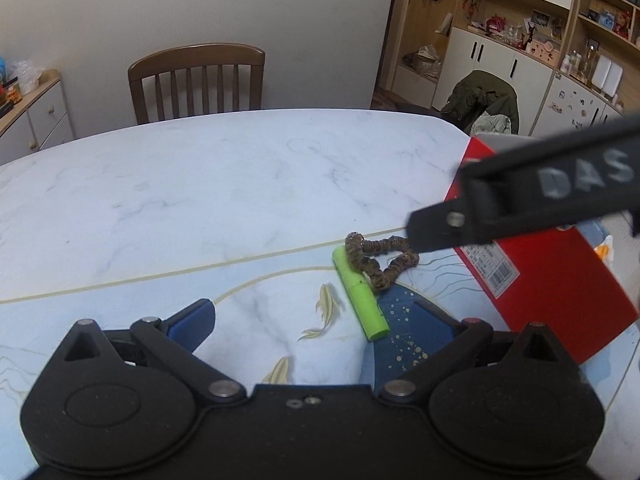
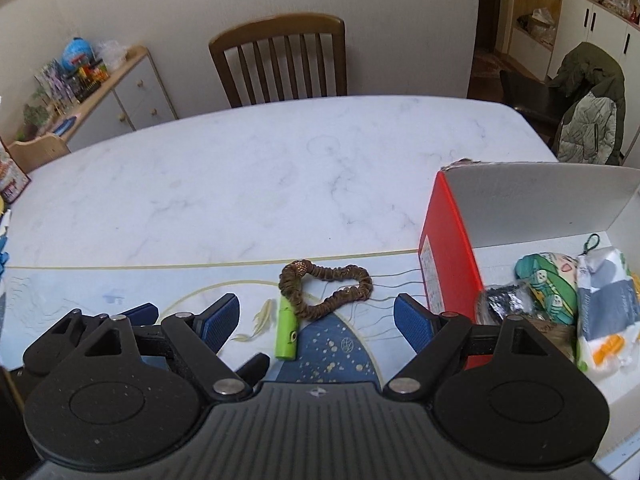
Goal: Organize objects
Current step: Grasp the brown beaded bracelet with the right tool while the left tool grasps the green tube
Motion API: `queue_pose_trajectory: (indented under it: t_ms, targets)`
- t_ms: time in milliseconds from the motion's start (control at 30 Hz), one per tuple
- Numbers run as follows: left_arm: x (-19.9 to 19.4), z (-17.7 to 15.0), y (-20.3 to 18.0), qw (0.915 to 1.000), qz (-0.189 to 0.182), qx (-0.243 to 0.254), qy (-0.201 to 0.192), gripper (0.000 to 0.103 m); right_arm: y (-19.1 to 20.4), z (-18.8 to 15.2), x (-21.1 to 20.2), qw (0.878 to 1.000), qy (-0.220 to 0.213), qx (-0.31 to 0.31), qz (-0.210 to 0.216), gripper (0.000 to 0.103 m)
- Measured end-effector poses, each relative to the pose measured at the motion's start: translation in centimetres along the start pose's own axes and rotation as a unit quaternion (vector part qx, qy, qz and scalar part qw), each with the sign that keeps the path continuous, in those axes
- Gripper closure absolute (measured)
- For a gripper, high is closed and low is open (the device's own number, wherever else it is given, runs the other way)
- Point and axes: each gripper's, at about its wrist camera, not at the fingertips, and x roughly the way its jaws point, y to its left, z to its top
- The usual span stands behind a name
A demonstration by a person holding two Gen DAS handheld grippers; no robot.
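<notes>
Both hand-held grippers hover low over the counter (image 2: pixel 240 184) now, and the two loose things lie straight ahead of them. The right hand-held gripper (image 2: pixel 316 318) has its blue pads wide apart, holding nothing, and the brown scrunchie (image 2: pixel 326 288) sits just beyond the gap between them, dead centre. That is the relation to watch: a short push forward and down would put the scrunchie between the pads. The green tube (image 2: pixel 286 334) lies just beside it, its far end tucked under the scrunchie's loop, long axis running roughly along the gripper's line of sight, towards and away.

The left hand-held gripper (image 1: pixel 320 320) is spread open too, empty. From its side the green tube (image 1: pixel 360 294) lies ahead and slightly right, slanting from far-left to near-right, with the scrunchie (image 1: pixel 378 260) draped over its far end. In that view the right gripper's finger tip reaches in at the scrunchie's right edge, so I judge the right one nearer to it.

The red box (image 2: pixel 444 256) stands open to the right, close by the scrunchie, with several soft items already inside.

Count: one scrunchie, one green tube, one red box, two grippers. Two things left out, by my reckoning.
</notes>
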Motion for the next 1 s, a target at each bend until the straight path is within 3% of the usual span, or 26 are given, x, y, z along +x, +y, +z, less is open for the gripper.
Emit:
queue_pose_trajectory:
  t_ms: [567, 733, 800, 933, 1000]
  targets:
    - [4.6, -0.4, -1.8, 0.9995, 0.008, 0.028, 0.006, 0.002, 0.6, 1.5, 7.5, 0.998, 0.064, -0.013, 0.005, 0.022]
    - [5.0, -0.4, -1.7, 0.9999, 0.009, 0.012, 0.001, 0.010, 0.6, 1.8, 8.4, 0.997, 0.071, -0.015, 0.011, 0.040]
    - [5.2, -0.4, -1.8, 0.9998, 0.012, 0.013, 0.003, 0.019, 0.6, 1.9, 8.5, 0.997, 0.073, -0.012, 0.015, 0.045]
    - [5.1, -0.4, -1.9, 0.9999, 0.009, 0.012, 0.001, 0.025, 0.7, 2.2, 9.0, 0.997, 0.078, -0.019, 0.023, 0.063]
    - [4.9, -0.3, -1.8, 0.9999, 0.007, 0.009, -0.001, 0.033, 0.7, 2.2, 9.3, 0.996, 0.081, -0.019, 0.028, 0.068]
